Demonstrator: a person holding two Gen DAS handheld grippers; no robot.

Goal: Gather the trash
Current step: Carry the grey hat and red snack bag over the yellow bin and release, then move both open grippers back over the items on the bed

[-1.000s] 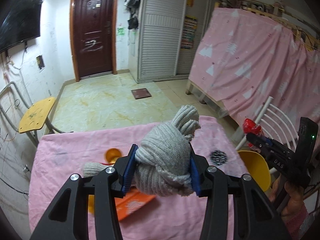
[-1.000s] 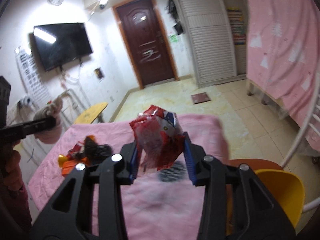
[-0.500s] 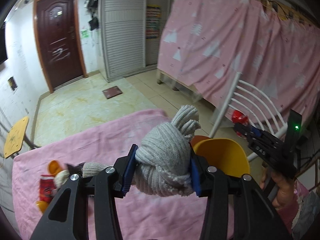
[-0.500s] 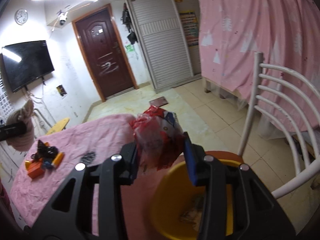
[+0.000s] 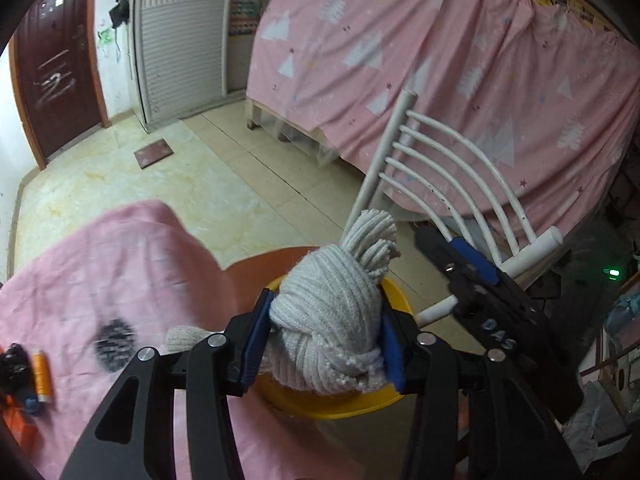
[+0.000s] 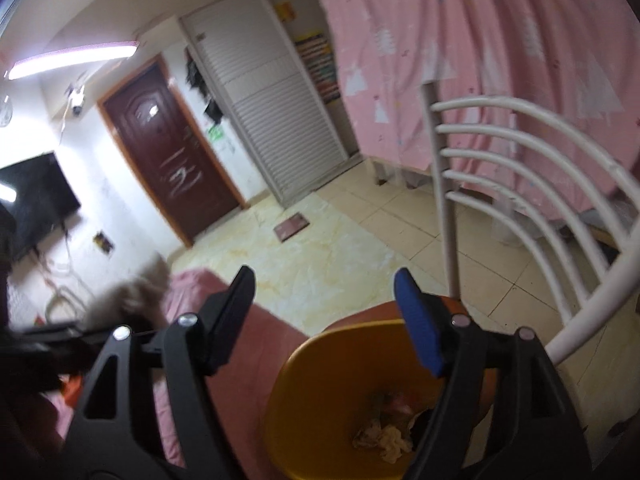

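Observation:
A grey knitted bundle (image 5: 332, 312) sits between the blue pads of my left gripper (image 5: 324, 336), directly above a yellow bin (image 5: 332, 404). The jaws are opening, though the pads still press on the knit. My right gripper (image 6: 324, 280) hangs over the same yellow bin (image 6: 304, 380); its jaws are opening wide with nothing between them. Crumpled paper and a reddish scrap (image 6: 400, 400) lie at the bin's bottom. The right gripper (image 5: 444, 248) shows just right of the bundle in the left wrist view. The left gripper (image 6: 80, 328) is a blur in the right wrist view.
The bin stands on an orange chair seat (image 5: 272, 264) with a white barred back (image 5: 460, 168). Left of it is a pink-clothed table (image 5: 100, 272) carrying a dark scrubber (image 5: 114, 338), an orange spool (image 5: 42, 376) and other small items. A pink curtain (image 5: 440, 60) hangs behind.
Both grippers swung right, from over the table to above the yellow bin. The right gripper opened and the red wrapper left its jaws. The left gripper kept the grey bundle.

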